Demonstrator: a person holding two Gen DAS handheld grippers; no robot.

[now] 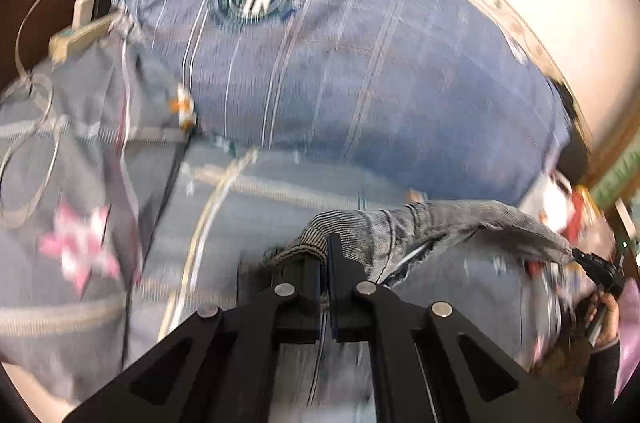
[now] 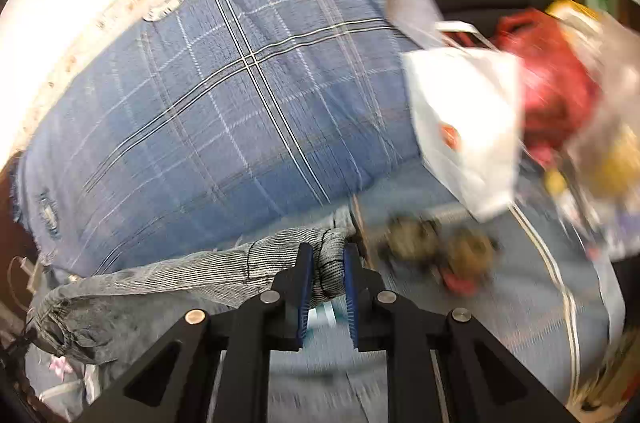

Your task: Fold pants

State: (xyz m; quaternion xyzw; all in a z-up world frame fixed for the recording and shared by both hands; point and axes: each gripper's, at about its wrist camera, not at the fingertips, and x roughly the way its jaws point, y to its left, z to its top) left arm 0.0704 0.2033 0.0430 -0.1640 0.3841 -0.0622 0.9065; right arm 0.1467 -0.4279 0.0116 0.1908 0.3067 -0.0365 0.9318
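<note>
Left tool (image 1: 325,255) and right tool (image 2: 325,265) each clamped on grey pants (image 2: 168,275); white bag (image 2: 464,127) only in right view.

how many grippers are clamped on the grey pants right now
2. The left gripper pinches one end of the grey pants, and the right gripper is shut on a bunched fold at the other end, cloth stretched between them above the bed.

Bright, uneven light; heavy motion blur in both wrist views.
We note the wall (image 1: 560,3) blown out to glare; the gripper arms stay sharp while bedding (image 2: 224,95) smears; fisheye bends edges, corners go black; soft shadow beneath the pants (image 2: 192,271).
</note>
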